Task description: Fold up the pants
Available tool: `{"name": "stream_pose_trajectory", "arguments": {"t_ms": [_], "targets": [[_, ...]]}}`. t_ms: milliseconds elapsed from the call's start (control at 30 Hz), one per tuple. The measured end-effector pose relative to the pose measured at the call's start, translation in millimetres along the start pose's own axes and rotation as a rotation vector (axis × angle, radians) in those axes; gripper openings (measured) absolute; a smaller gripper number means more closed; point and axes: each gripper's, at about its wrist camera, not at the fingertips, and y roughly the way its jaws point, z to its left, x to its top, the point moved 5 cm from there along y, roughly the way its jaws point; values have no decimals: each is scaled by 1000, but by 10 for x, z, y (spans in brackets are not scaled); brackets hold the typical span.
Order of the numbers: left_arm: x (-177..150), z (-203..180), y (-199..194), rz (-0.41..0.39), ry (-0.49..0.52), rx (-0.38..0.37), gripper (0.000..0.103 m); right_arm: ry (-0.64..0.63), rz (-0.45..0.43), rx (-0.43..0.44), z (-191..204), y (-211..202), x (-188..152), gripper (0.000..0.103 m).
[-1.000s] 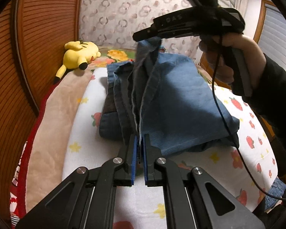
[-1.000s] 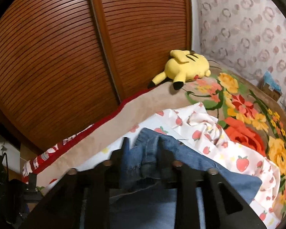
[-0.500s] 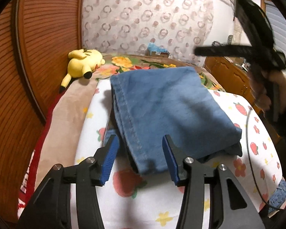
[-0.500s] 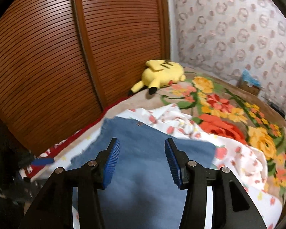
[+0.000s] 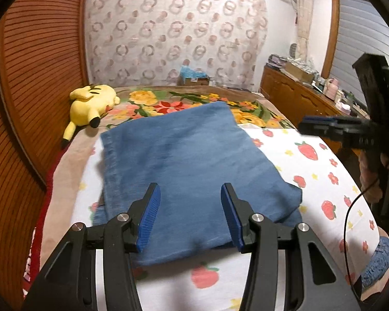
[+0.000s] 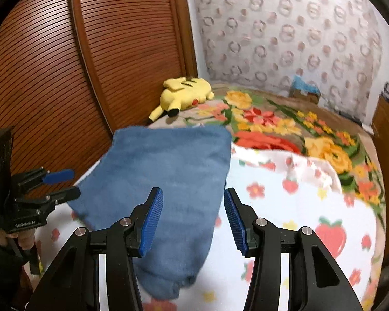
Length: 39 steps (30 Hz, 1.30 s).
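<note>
The blue denim pants (image 5: 189, 160) lie folded into a flat rectangle on the strawberry-print sheet (image 5: 311, 171). My left gripper (image 5: 189, 194) hovers open over their near edge, with nothing between its blue pads. In the right wrist view the same pants (image 6: 168, 171) stretch away to the left, and my right gripper (image 6: 193, 197) is open above their right edge, gripping nothing. From the right wrist the left gripper (image 6: 70, 184) shows at the far left, jaws apart. From the left wrist the right gripper (image 5: 302, 127) shows side-on at the right, in a person's hand.
A yellow plush toy (image 5: 90, 103) lies at the bed's far left beside the slatted wooden doors (image 6: 64, 64). A floral blanket (image 6: 285, 129) covers the far end of the bed. A wooden dresser (image 5: 298, 98) with clutter stands on the right, and a box (image 5: 193, 77) sits by the wall.
Both grippers have let go of the pants and opened. The lifted denim has dropped into a flat fold. The right gripper has swung away to the right, and the left has drawn back a little.
</note>
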Motion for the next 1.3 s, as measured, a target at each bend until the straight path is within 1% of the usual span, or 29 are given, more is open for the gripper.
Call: {"name": "stream_pose_trajectory", "arguments": {"t_ms": [167,300,433,633,800,1000,1133,1300], "targets": [[-67,-143,87,29,16,-5,50,57,59,7,21,102,-226,51],[-153,-136,204,66,22,12,50,94,109,19,48,244,-390,51],[-230,-97,338,104,12,17,50,110,162,18,69,367,-465,51],[-332,-67,471,141,-3,10,50,143,168,24,60,297,-453,51],[-363,-69,535,150,0,9,50,164,173,34,82,229,-496,51],[-404,-75,585,161,13,17,50,183,180,39,70,337,-565,51],[-381,-99,540,157,1,-4,50,199,180,44,41,397,-549,51],[-375,-214,465,142,14,-35,50,207,176,47,16,434,-564,51]]}}
